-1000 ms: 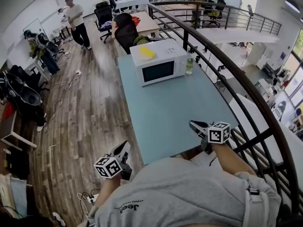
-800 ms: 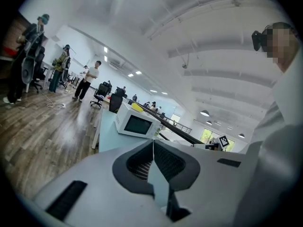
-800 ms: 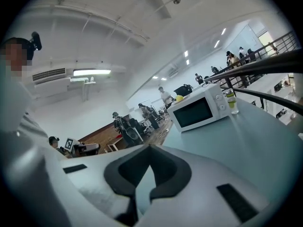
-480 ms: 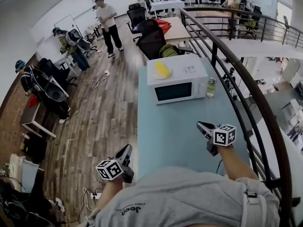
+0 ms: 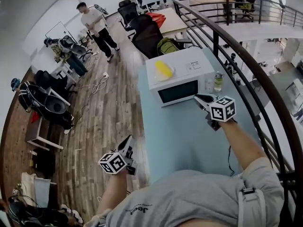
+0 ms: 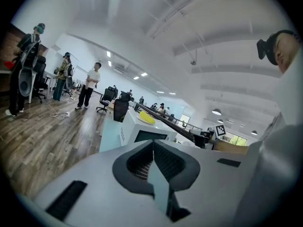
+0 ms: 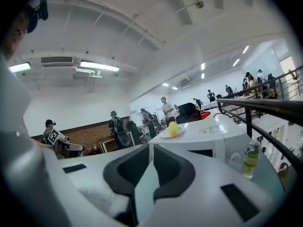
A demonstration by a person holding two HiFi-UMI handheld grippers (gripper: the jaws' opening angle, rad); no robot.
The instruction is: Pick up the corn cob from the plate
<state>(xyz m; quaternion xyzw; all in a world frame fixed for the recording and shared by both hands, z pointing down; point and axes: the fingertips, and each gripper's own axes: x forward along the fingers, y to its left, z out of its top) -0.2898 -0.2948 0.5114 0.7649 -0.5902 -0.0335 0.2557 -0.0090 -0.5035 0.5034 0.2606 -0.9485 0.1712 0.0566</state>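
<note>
A yellow corn cob (image 5: 164, 69) lies on a white plate (image 5: 171, 74) on top of a white microwave (image 5: 194, 64), which stands at the far end of the light blue table (image 5: 180, 131). My right gripper (image 5: 198, 98) is shut and empty, just in front of the microwave's right front corner and below the plate's level. The right gripper view shows the corn cob (image 7: 173, 128) ahead, above the shut jaws. My left gripper (image 5: 128, 142) is shut and empty, off the table's left edge and well short of the microwave. In the left gripper view the corn cob (image 6: 147, 117) is far ahead.
A small bottle (image 5: 218, 82) stands at the microwave's right side. A dark curved railing (image 5: 253, 79) runs along the table's right. Black office chairs (image 5: 144, 34) and a green bag (image 5: 166, 45) sit behind the table. A person (image 5: 94, 22) stands far left on the wooden floor.
Both grippers and the view have moved forward along the table. The right gripper has gone from the table's near end up to the microwave's front; the left has advanced beside the left edge.
</note>
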